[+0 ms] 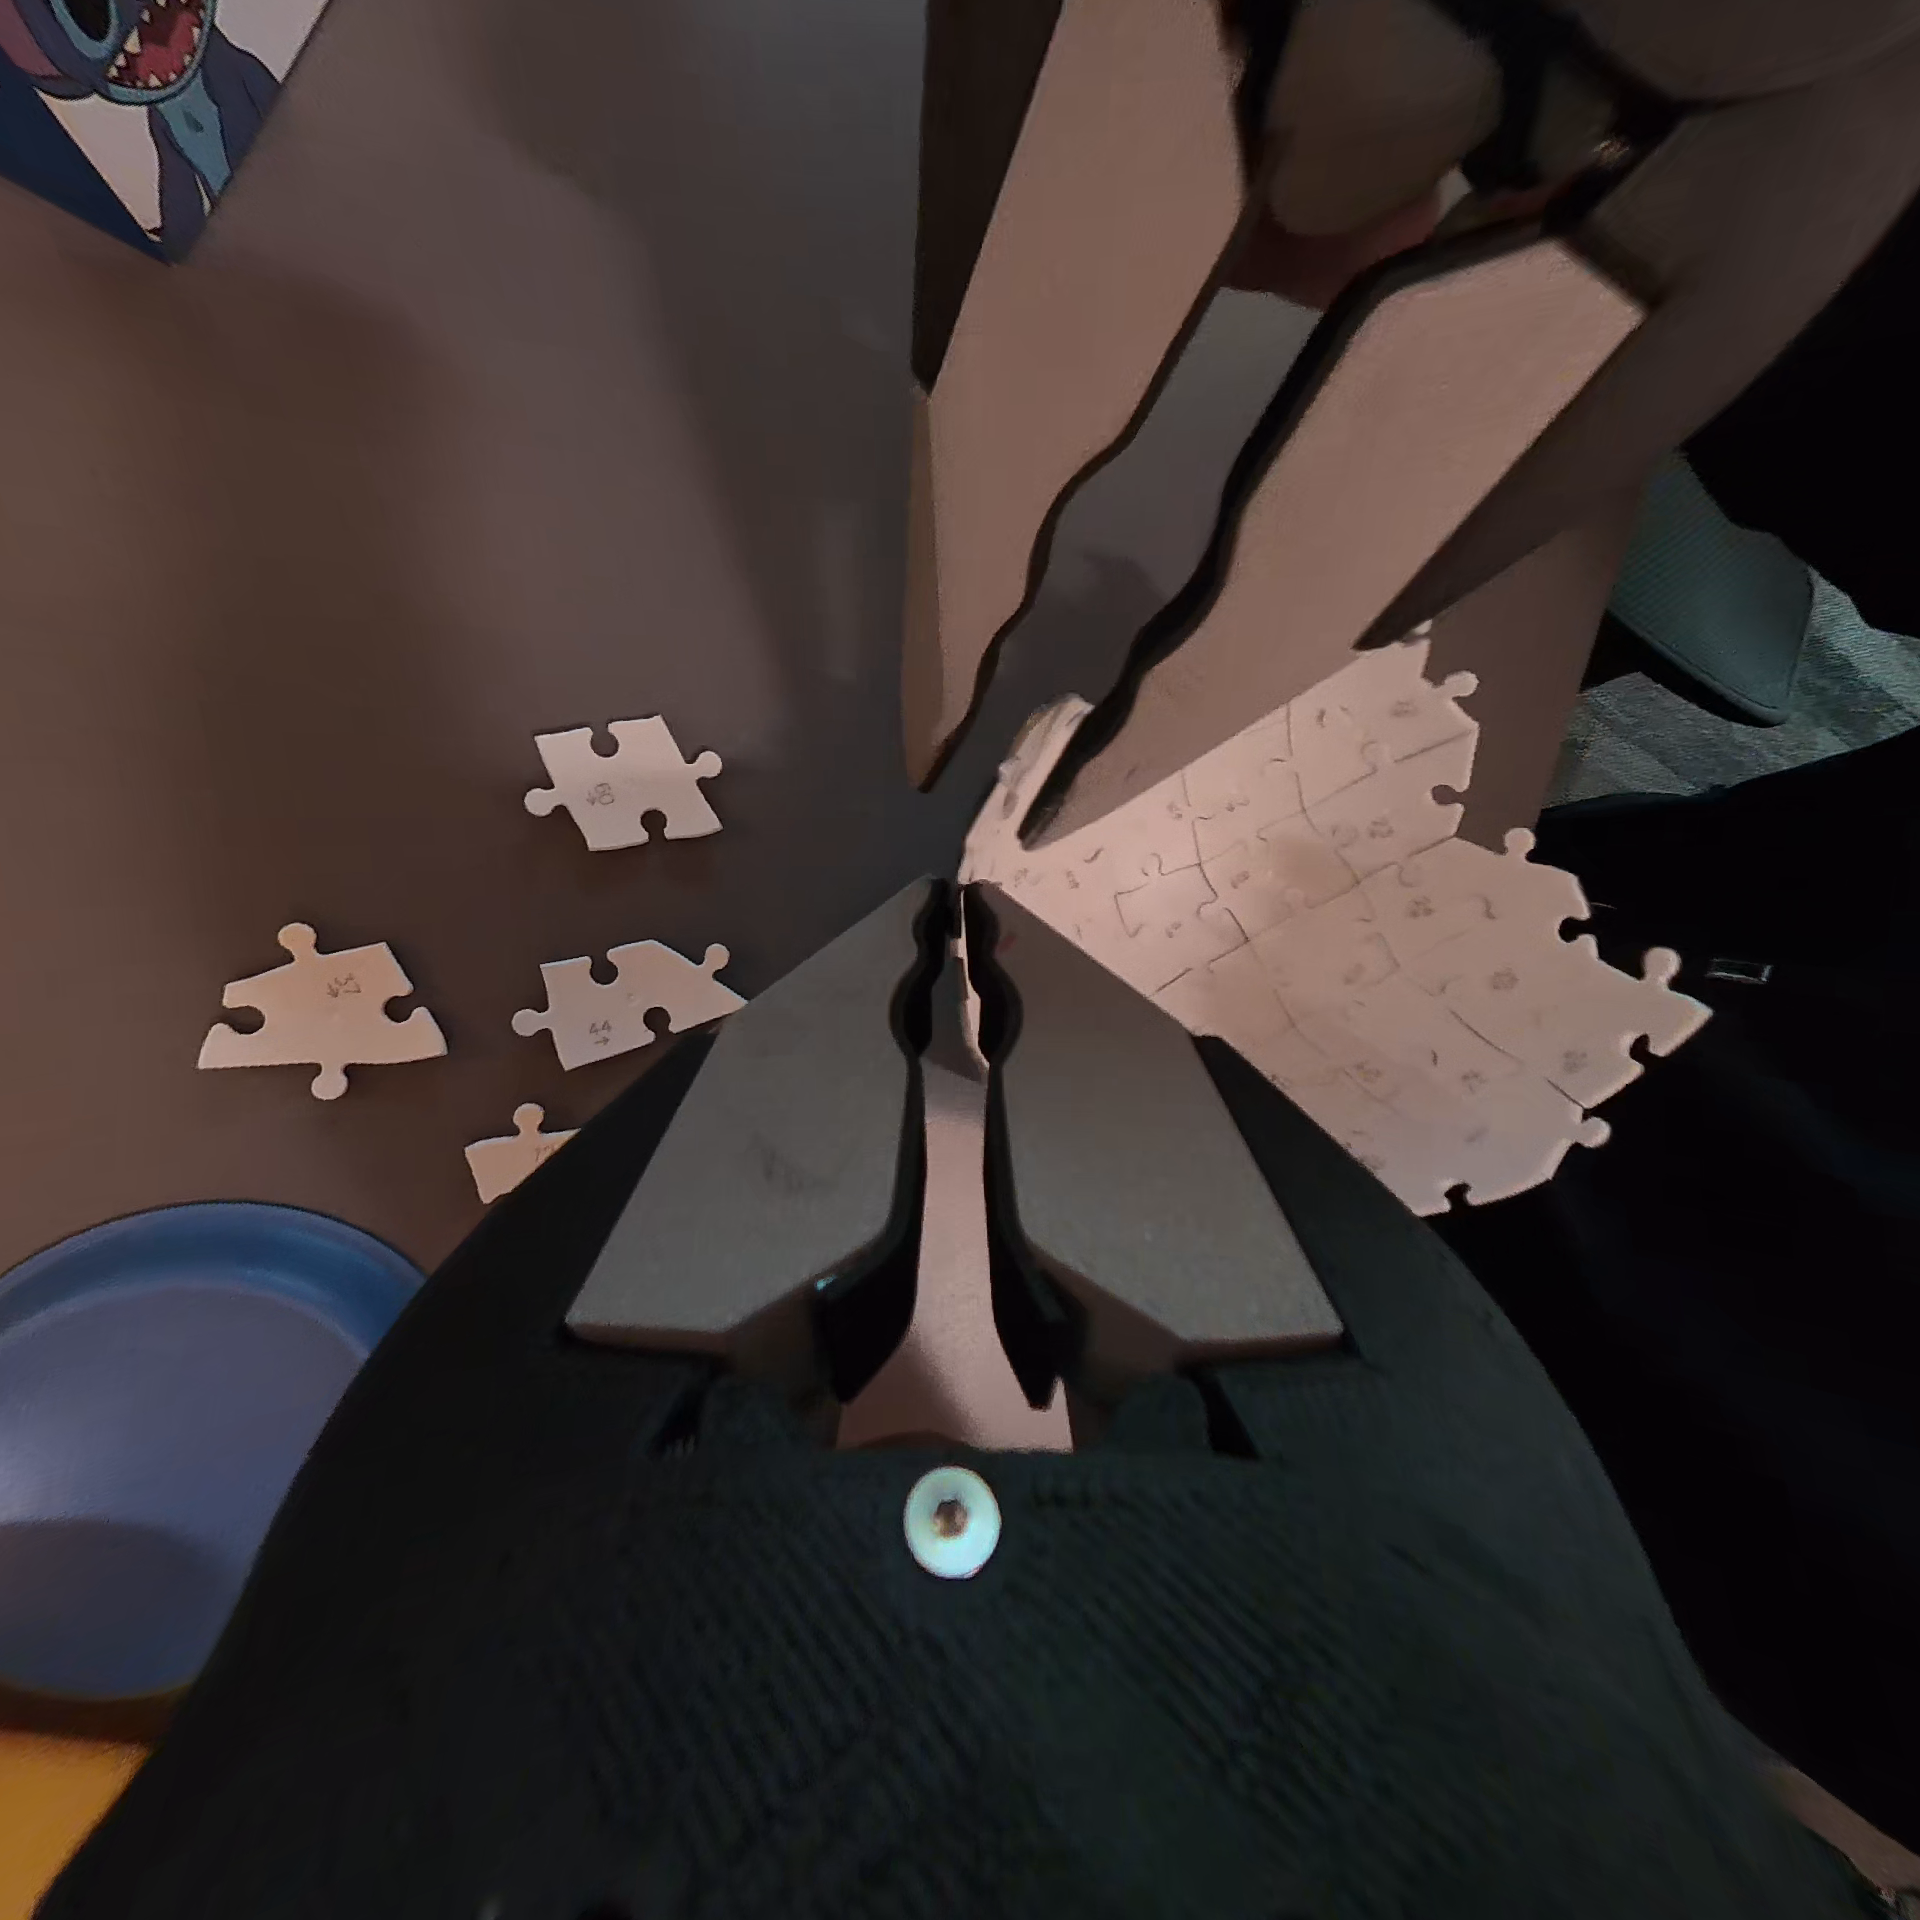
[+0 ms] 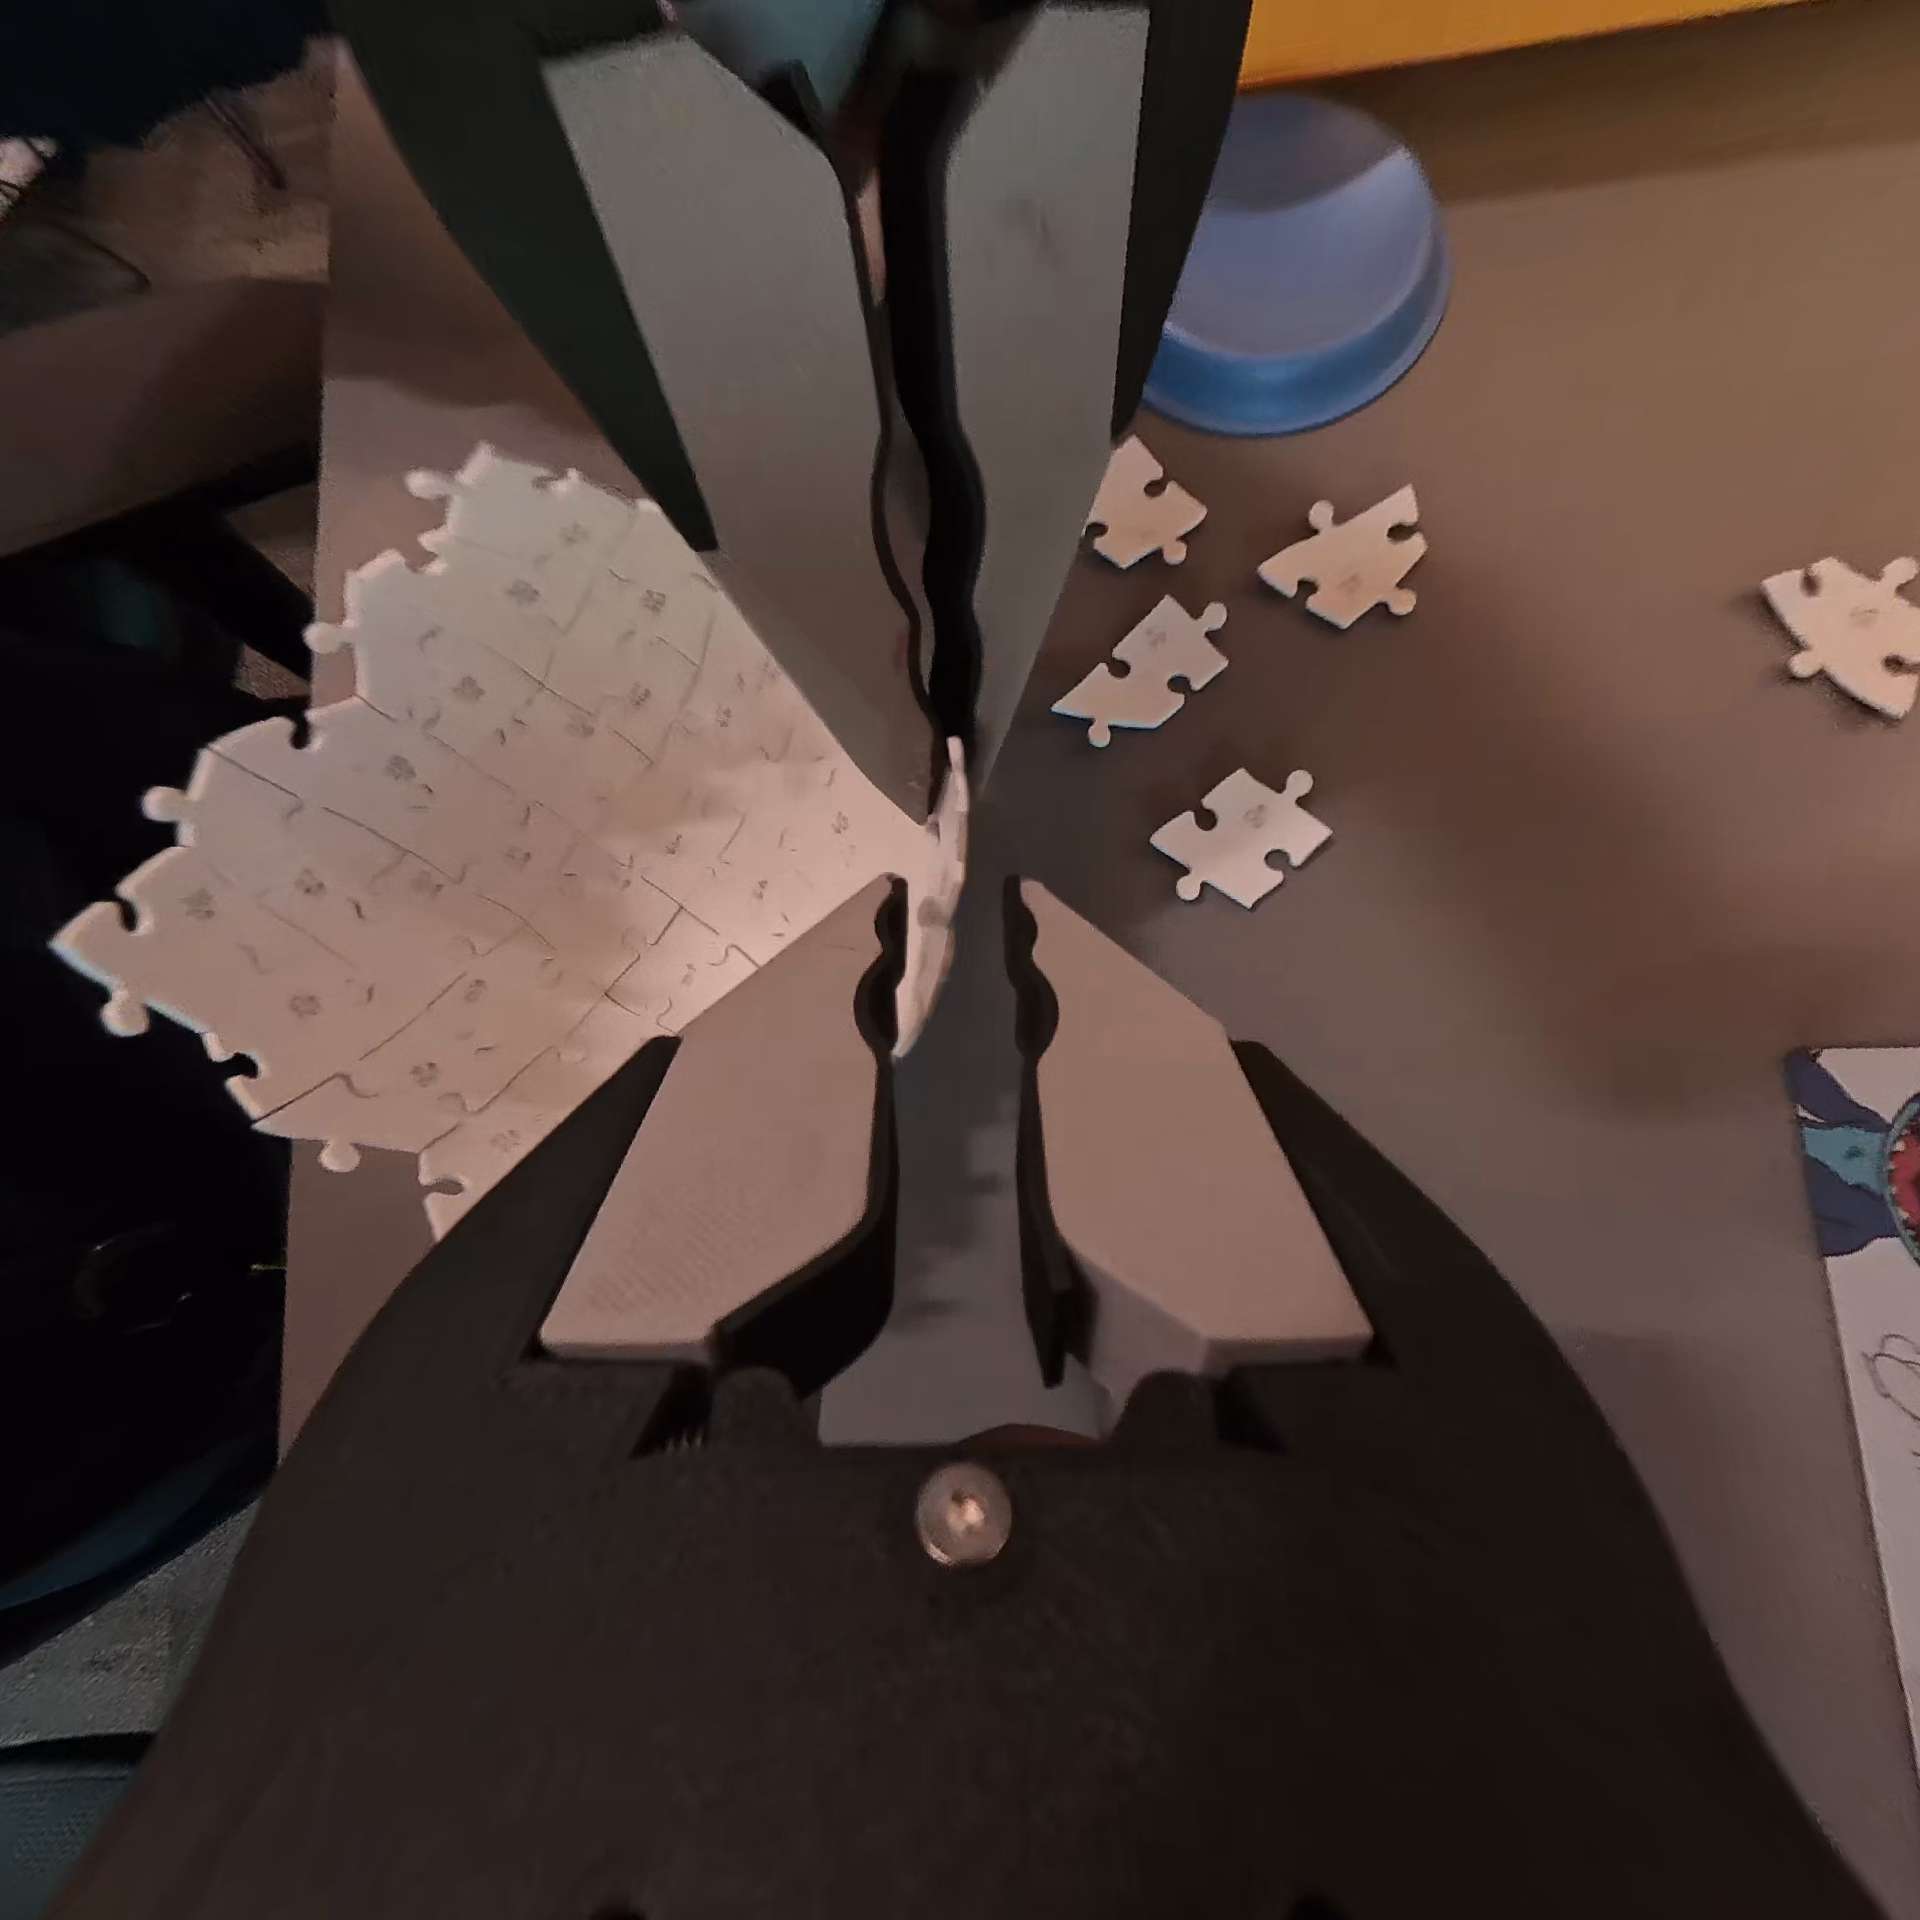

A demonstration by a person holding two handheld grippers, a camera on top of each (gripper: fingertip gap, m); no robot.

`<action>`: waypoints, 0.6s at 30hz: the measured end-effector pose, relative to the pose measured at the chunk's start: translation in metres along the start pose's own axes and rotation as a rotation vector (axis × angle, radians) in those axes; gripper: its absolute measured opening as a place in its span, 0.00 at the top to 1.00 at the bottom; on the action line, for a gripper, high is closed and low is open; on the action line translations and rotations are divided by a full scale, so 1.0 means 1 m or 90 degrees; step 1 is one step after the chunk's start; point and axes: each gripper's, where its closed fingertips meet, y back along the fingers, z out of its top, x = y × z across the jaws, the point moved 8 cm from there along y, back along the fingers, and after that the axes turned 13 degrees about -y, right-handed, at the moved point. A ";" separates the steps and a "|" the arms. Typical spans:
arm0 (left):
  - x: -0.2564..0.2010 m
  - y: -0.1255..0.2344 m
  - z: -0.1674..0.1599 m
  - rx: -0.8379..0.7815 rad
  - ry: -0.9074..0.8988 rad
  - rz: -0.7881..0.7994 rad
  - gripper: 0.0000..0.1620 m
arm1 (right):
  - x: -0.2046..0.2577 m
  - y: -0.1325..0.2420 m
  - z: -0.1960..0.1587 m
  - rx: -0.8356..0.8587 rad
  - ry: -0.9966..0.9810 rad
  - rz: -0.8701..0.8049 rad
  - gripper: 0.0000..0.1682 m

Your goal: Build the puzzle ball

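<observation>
The partly built puzzle ball (image 1: 1340, 935) is a curved white shell of joined pieces, held above the table edge; it also shows in the right wrist view (image 2: 499, 852). My left gripper (image 1: 954, 899) is shut on the shell's narrow rim, and it comes in from the top of the right wrist view (image 2: 951, 753). My right gripper (image 2: 953, 888) is open, its fingers either side of the same rim with a gap on the right. It reaches in from the top of the left wrist view (image 1: 977, 805). Several loose white pieces (image 1: 623, 784) (image 2: 1242, 831) lie face down on the table.
A blue bowl (image 1: 156, 1403) (image 2: 1309, 301) stands on the dark table beyond the loose pieces. A cartoon picture card (image 1: 135, 94) (image 2: 1860, 1247) lies at the table's side. A yellow surface (image 2: 1558, 31) borders the bowl. The table edge (image 2: 322, 623) runs under the shell, with dark floor beyond. My left and right fingertips are right by each other. My right tips are roughly 15 centimeters from the cartoon picture card (image 1: 135, 94).
</observation>
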 end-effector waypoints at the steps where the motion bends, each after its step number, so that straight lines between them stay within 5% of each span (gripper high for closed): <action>1: -0.001 0.000 0.001 -0.001 -0.002 0.001 1.00 | -0.001 -0.002 -0.001 0.006 -0.002 0.002 0.92; 18: -0.003 0.001 0.002 0.007 0.006 -0.009 0.98 | 0.000 -0.005 -0.002 0.012 0.011 0.049 1.00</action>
